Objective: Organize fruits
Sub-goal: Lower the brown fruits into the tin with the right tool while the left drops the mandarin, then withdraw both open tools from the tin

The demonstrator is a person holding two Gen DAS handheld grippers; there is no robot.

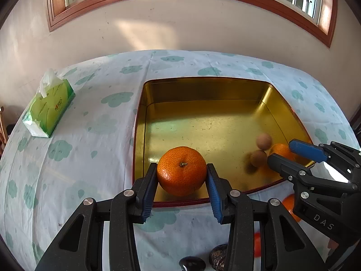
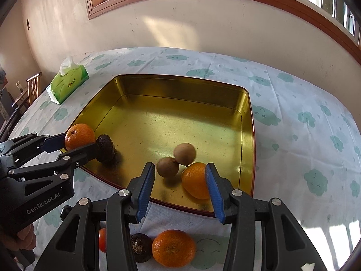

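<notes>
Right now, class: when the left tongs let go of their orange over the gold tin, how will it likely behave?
The orange is round, so it will probably roll across the tin's smooth floor. The raised walls should stop it. Its dimpled peel likely gives the left tongs decent grip, so slipping early seems unlikely.

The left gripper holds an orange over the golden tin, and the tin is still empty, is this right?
Not quite. The left gripper does hold an orange over the golden tin, but the right wrist view shows the tin already holds two brown fruits and another orange.
</notes>
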